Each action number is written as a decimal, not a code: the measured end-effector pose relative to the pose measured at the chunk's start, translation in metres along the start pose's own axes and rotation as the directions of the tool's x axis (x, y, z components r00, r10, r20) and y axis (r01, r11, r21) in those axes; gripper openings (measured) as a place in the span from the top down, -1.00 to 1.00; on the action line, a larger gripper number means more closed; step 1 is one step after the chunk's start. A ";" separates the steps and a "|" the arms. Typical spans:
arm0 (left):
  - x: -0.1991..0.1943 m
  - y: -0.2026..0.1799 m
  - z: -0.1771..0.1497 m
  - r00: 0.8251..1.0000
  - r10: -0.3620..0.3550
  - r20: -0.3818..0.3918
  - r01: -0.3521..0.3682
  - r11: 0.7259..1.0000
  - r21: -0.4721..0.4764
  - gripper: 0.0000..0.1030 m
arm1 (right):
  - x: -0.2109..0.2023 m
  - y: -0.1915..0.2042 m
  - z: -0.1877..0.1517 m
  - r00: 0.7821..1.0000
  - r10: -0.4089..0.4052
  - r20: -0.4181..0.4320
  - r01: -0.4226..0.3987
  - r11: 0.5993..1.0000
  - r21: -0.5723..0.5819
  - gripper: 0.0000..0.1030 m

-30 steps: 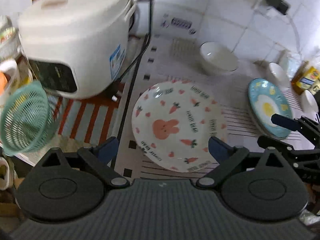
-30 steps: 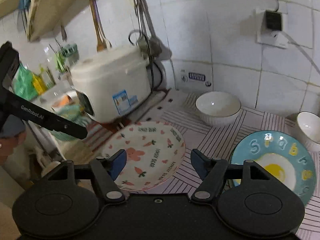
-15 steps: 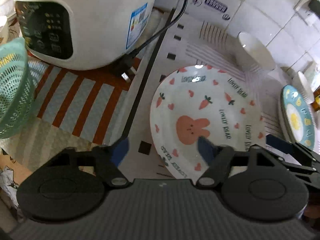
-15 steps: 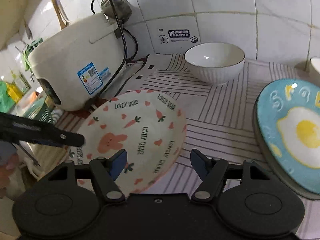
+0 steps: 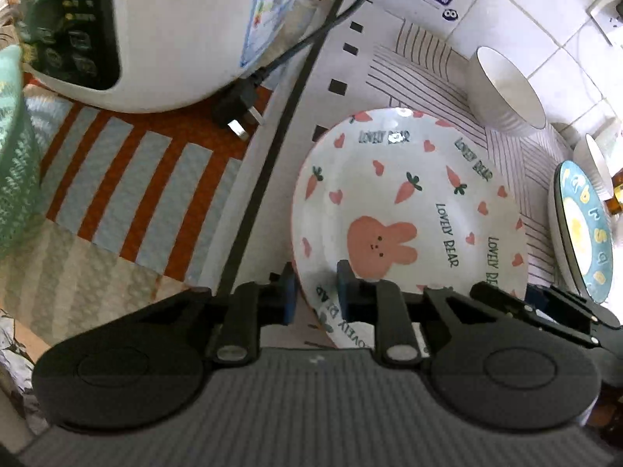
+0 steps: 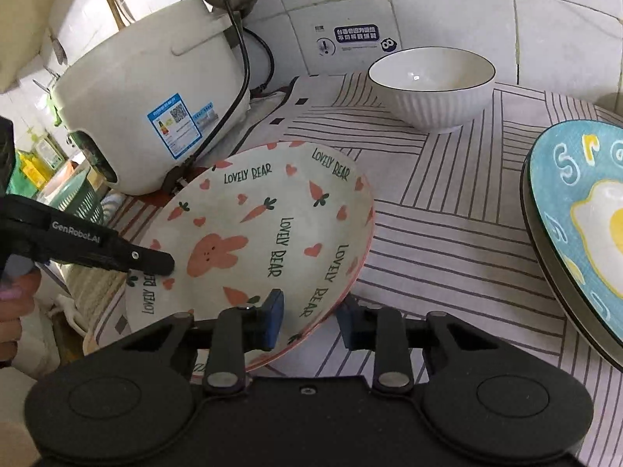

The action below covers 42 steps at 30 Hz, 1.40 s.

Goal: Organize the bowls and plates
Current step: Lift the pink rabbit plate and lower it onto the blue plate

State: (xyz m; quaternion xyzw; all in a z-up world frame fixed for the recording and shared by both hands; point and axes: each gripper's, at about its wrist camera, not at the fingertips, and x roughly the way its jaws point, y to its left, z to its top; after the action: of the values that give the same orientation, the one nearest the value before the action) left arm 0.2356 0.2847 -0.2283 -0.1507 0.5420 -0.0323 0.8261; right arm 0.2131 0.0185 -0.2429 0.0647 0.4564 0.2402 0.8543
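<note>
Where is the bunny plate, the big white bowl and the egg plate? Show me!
bunny plate [image 6: 253, 233], right wrist view, on its middle beside the rabbit.
white bowl [image 6: 432, 101], right wrist view, on its ribbed outer wall.
egg plate [image 6: 576, 202], right wrist view, on the blue face near the egg.

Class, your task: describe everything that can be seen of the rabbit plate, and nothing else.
The rabbit plate is a round, shallow, glossy dish that looks ceramic, white with a pink rim. It bears a pink rabbit, carrots, hearts and the words LOVELY BEAR. It sits tilted over the striped mat, beside the rice cooker. The left gripper and the right gripper each straddle its near rim, one finger inside and one outside.
</note>
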 end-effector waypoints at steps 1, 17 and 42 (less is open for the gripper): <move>0.001 -0.003 0.001 1.000 0.004 -0.008 -0.004 1.000 0.011 0.55 | 0.000 -0.001 0.001 1.000 -0.001 0.001 0.001 1.000 0.010 0.44; -0.052 -0.060 0.014 0.993 -0.105 -0.052 0.114 0.968 0.224 0.47 | -0.089 0.010 0.023 0.994 -0.093 0.064 0.096 0.994 -0.056 0.45; -0.034 -0.253 0.049 0.939 -0.241 -0.245 0.326 0.851 0.411 0.47 | -0.220 -0.119 0.021 0.942 -0.245 0.229 0.202 0.960 0.195 0.44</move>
State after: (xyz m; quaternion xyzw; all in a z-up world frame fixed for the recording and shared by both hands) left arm 0.2937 0.0616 -0.1086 -0.0324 0.5657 -0.2914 0.7707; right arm 0.1692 -0.1865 -0.1050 0.1143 0.3677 0.0916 0.9183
